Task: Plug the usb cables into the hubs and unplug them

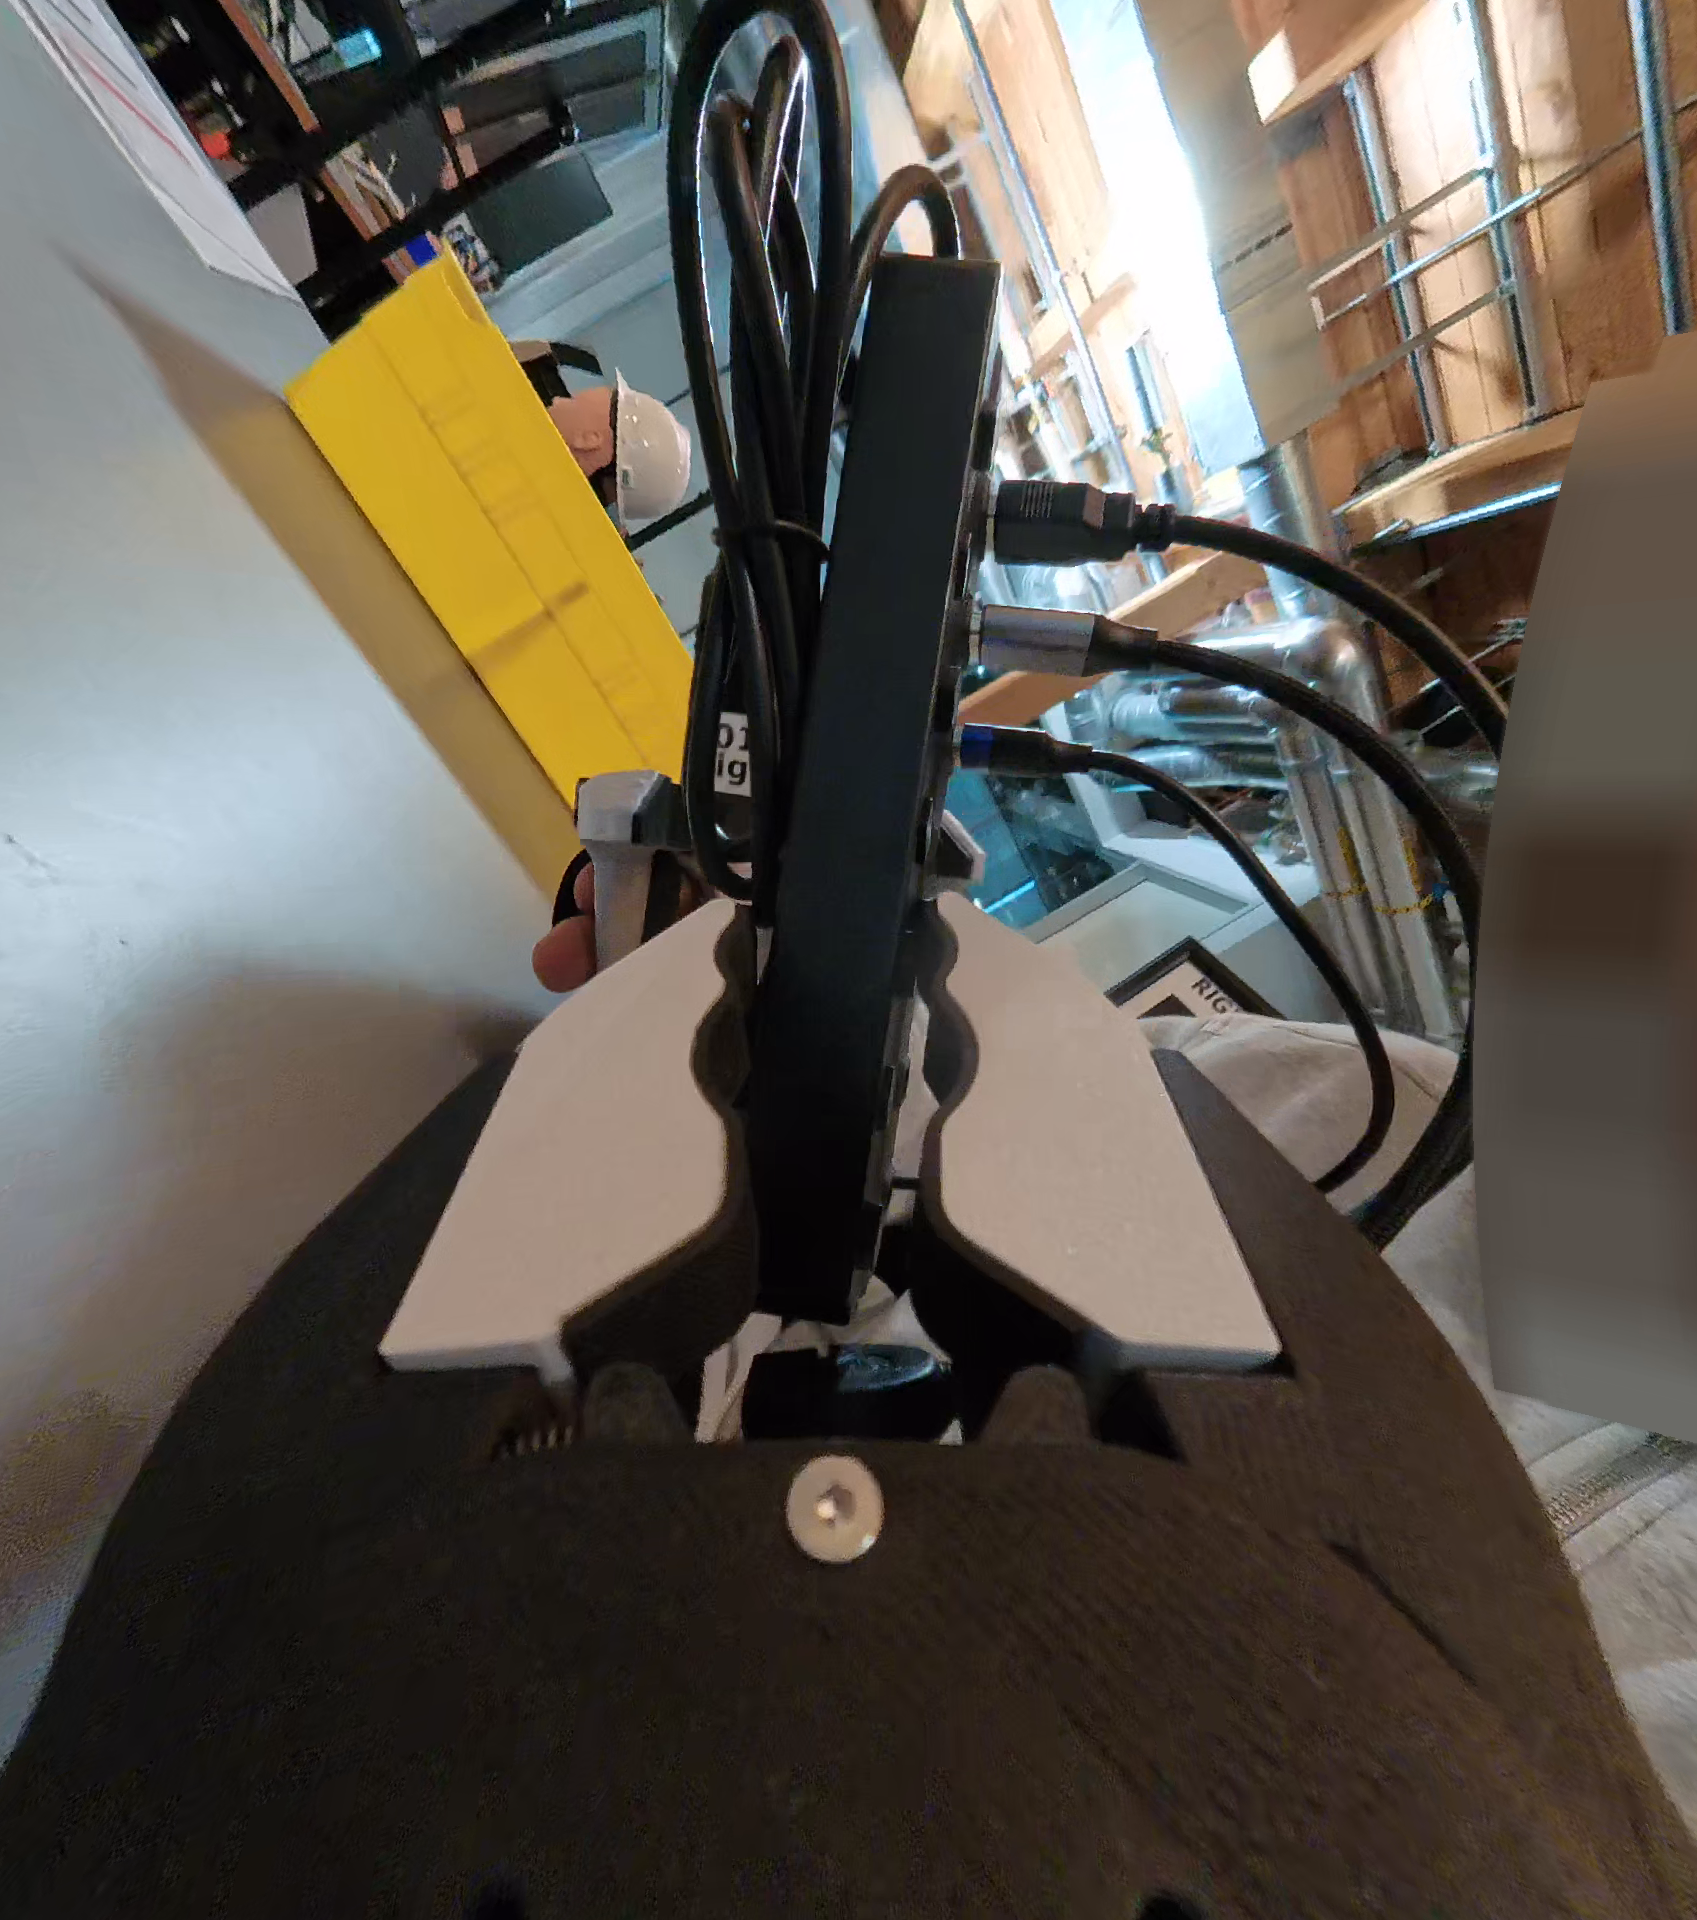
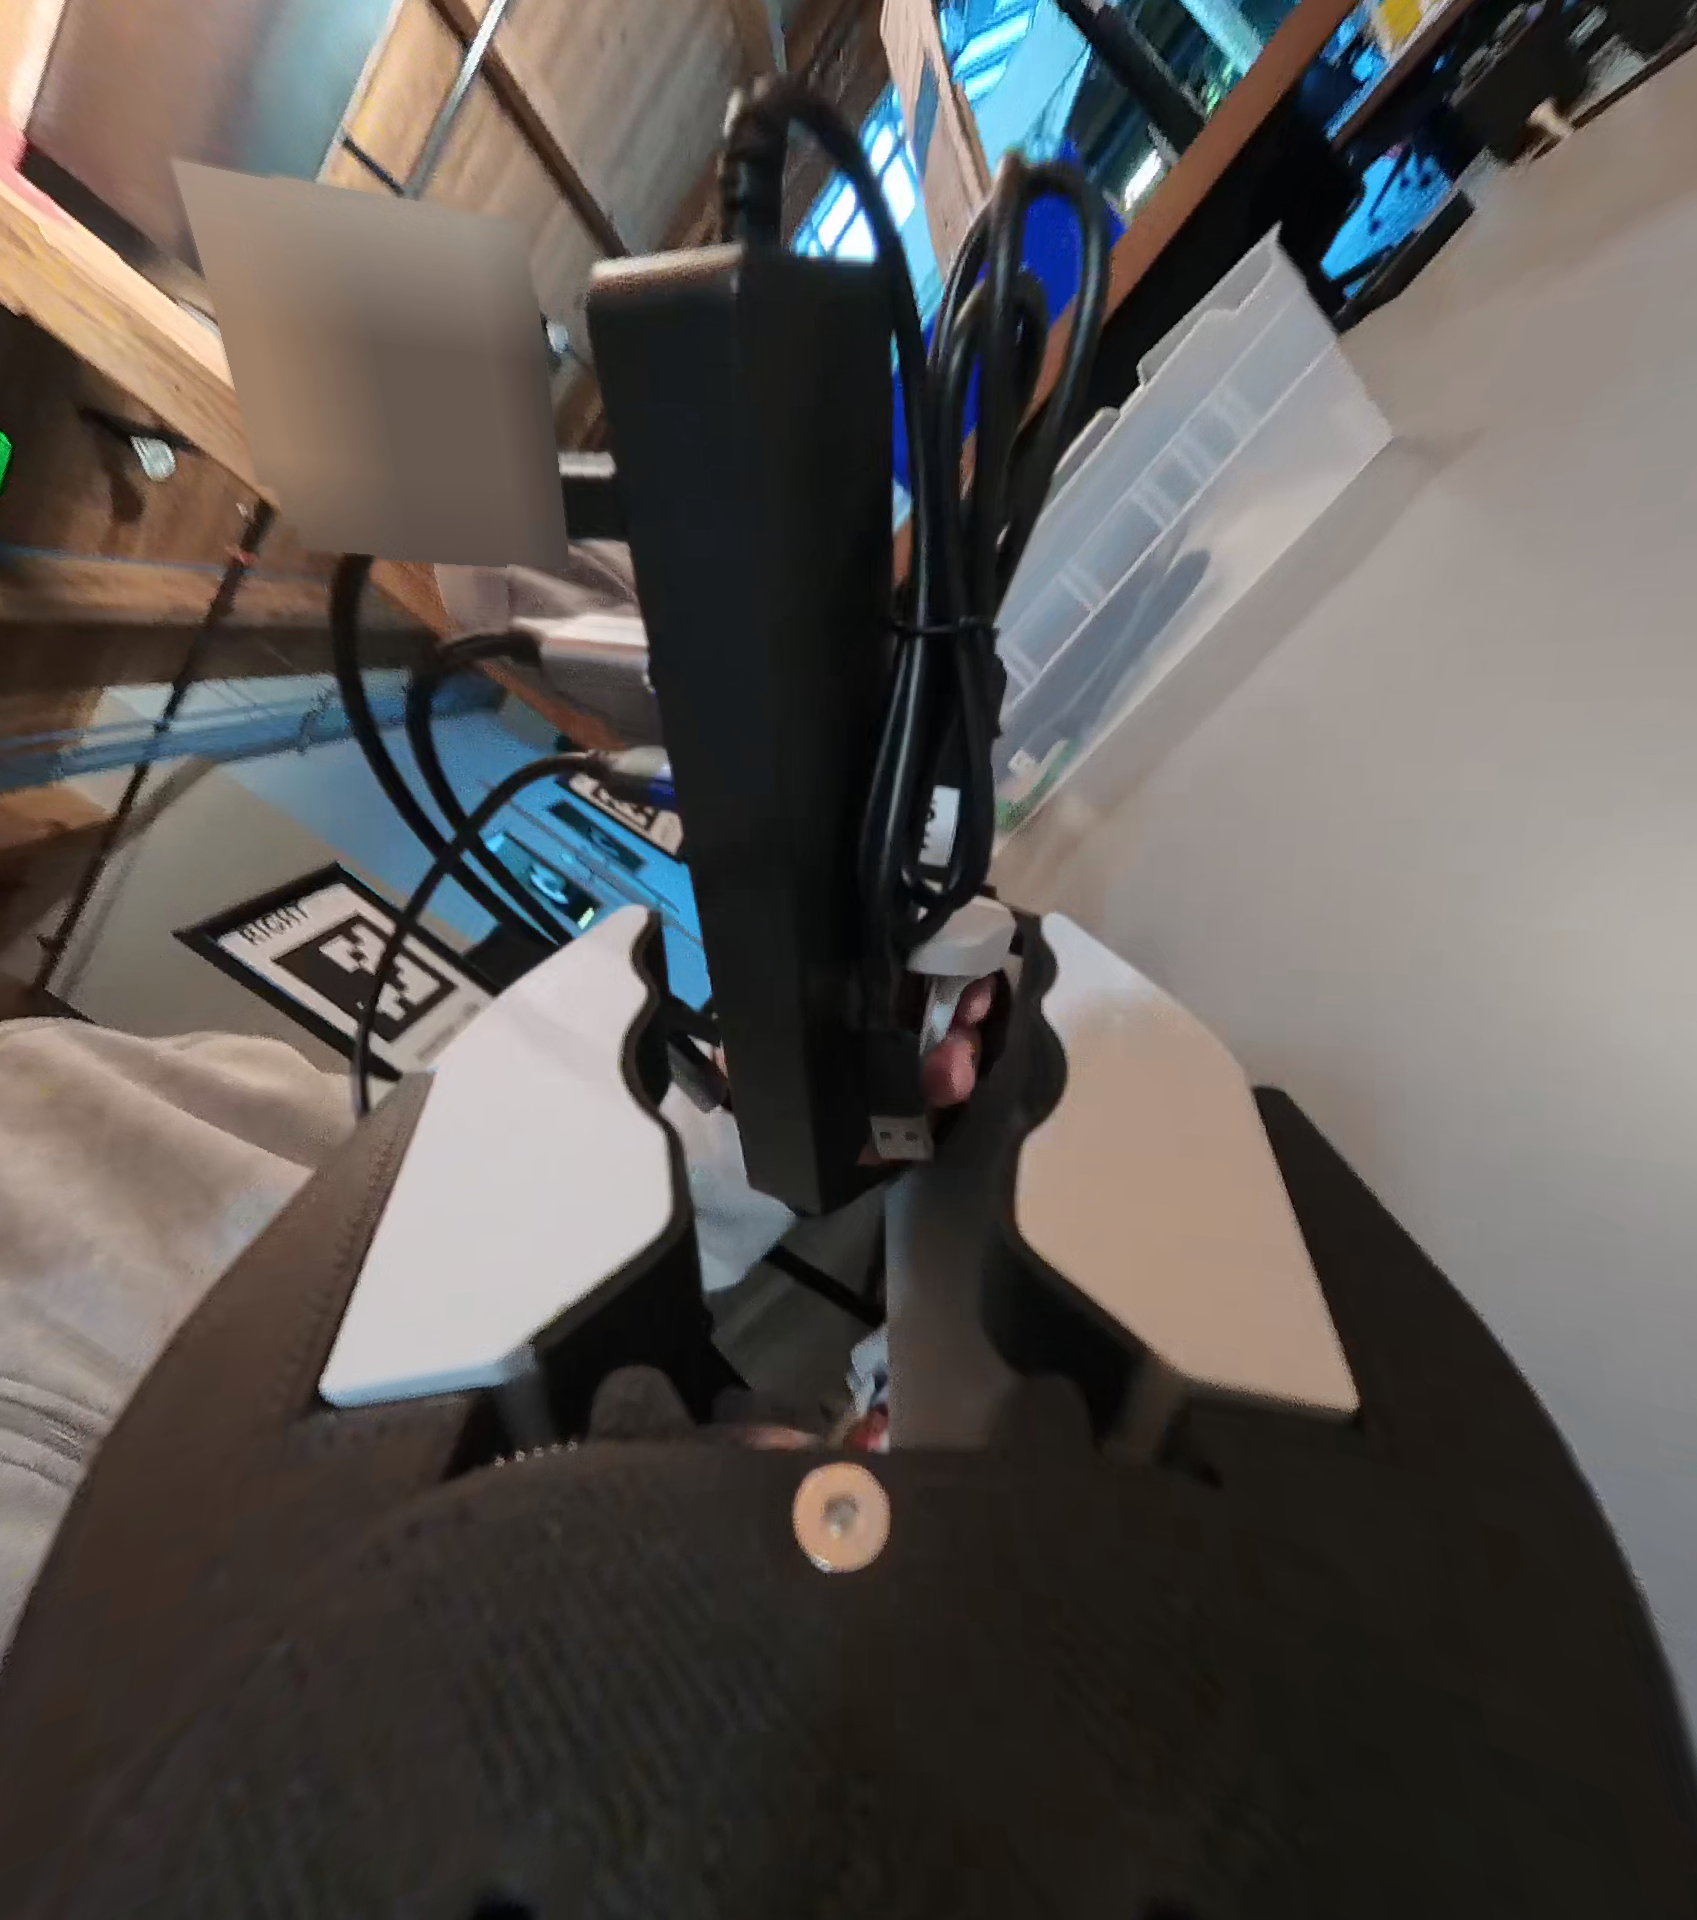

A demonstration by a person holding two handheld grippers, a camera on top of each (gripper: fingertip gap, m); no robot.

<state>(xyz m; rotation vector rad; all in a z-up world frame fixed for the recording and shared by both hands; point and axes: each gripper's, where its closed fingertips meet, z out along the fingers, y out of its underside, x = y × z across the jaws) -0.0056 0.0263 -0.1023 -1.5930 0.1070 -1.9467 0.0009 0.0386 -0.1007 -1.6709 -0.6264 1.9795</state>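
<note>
Hub's [image 1: 865, 727] port face edge-on, unreadable.

A long black hub [image 1: 875, 790] stands upright on edge, three cables [image 1: 1239, 665] plugged into its side, a tied cable bundle [image 1: 756, 436] hanging beside it.

Bright daylight glaring through window [image 1: 1145, 239]; soft shadows on table [image 1: 148, 727]; fisheye-warped edges; right view motion-blurred, backgrounds soft.
</note>
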